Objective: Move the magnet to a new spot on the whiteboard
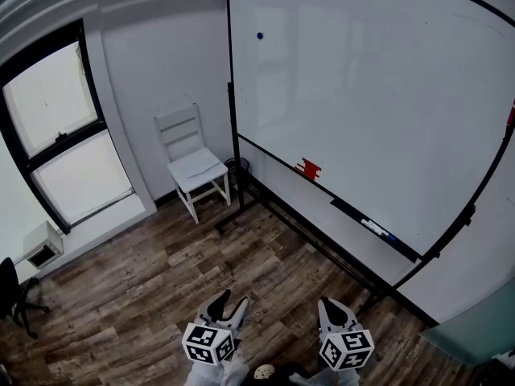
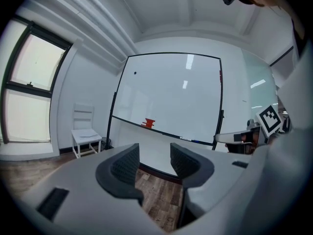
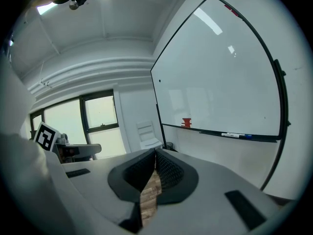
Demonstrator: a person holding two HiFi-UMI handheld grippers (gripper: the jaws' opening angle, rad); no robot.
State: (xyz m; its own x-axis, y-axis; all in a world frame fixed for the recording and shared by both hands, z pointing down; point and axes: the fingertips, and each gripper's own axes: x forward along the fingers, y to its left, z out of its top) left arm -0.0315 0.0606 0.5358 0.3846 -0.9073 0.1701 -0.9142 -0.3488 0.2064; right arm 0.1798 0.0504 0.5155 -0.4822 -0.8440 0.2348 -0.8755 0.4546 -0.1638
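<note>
Glossy smooth whiteboard [image 1: 362, 95], matt wood-grain plank floor [image 1: 145, 288], painted wooden chair [image 1: 195, 168]

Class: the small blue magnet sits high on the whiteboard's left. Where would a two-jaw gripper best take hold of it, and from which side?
Pinch the magnet across its rim, coming straight at the whiteboard from the front. It looks like a small round button flat on the upright board, so probably only its edge offers hold.

We see a bright, evenly lit room. Washed-out daylight comes through the tall black-framed window [image 1: 68, 135]. Soft glare streaks cross the large glossy white whiteboard [image 2: 171, 97]. Both gripper views curve strongly and darken at their edges.
</note>
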